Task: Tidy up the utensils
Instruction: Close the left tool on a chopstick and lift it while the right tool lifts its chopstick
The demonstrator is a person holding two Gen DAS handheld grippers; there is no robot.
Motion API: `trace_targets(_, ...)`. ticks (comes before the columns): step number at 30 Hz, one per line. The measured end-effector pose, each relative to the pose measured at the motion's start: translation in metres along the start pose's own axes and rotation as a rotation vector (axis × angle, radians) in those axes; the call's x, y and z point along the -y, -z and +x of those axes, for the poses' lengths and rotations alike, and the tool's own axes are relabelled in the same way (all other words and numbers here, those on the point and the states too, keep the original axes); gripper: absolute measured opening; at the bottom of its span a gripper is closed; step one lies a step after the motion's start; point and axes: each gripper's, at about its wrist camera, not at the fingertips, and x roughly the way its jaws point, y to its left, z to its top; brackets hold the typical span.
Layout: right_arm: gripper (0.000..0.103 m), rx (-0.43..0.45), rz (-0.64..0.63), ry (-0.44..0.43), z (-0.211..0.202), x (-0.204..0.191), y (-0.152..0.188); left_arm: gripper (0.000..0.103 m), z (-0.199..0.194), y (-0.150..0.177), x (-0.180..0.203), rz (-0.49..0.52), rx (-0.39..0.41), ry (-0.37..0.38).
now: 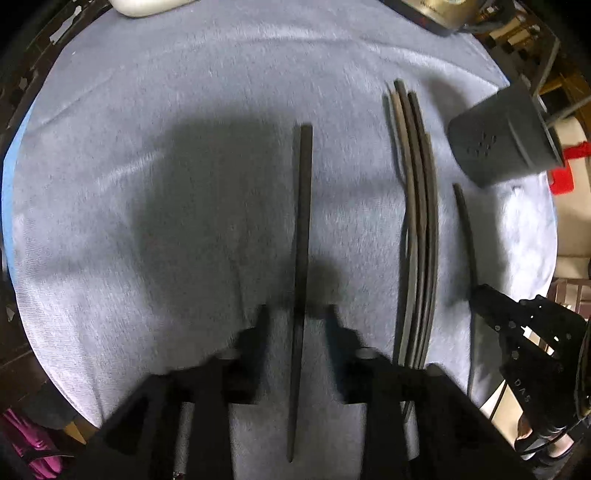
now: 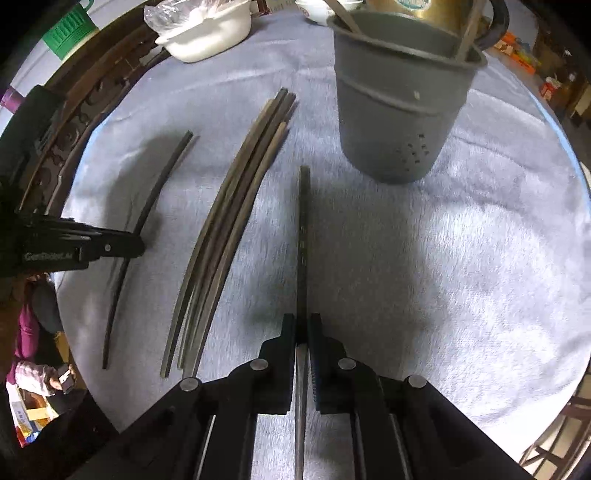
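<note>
My left gripper [image 1: 297,310] is open, its fingers on either side of a single dark chopstick [image 1: 301,236] that lies on the grey cloth. My right gripper [image 2: 302,320] is shut on another dark chopstick [image 2: 303,236], which points toward the grey perforated utensil holder [image 2: 399,99]. A bundle of several chopsticks [image 2: 229,221] lies between the two grippers; it also shows in the left wrist view [image 1: 419,229]. The holder [image 1: 506,140] holds a couple of utensils. In the right wrist view the left gripper [image 2: 122,245] sits over the leftmost chopstick [image 2: 147,221].
The round table is covered by a grey cloth [image 2: 461,258] with a dark carved rim [image 2: 85,103]. A white bowl [image 2: 210,33] and a brass kettle [image 2: 436,11] stand at the far edge. A red object [image 1: 561,177] lies beyond the table's right edge.
</note>
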Motion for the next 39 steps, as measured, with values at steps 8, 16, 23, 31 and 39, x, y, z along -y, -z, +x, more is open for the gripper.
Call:
trace_targets(8, 0.008, 0.004, -0.015, 0.026, 0.010, -0.004, -0.024, 0.007, 0.004, -0.017, 0.002, 0.004, 0.031, -0.007)
trace_targets(16, 0.006, 0.073, 0.025, -0.006, -0.008, 0.013, 0.000, 0.006, -0.022, 0.014, -0.015, -0.050, 0.180, 0.081)
trace_targets(23, 0.006, 0.221, 0.054, -0.051, -0.049, 0.012, 0.034, 0.006, -0.079, 0.040, -0.029, -0.104, 0.440, 0.169)
trace_targets(31, 0.006, 0.480, 0.145, -0.032, -0.100, 0.026, 0.061, 0.006, -0.125, 0.064, -0.042, -0.145, 0.774, 0.152)
trace_targets(39, 0.006, 0.702, 0.211, 0.030, -0.118, 0.021, 0.049, 0.006, -0.123, 0.073, -0.036, -0.144, 0.882, 0.120)
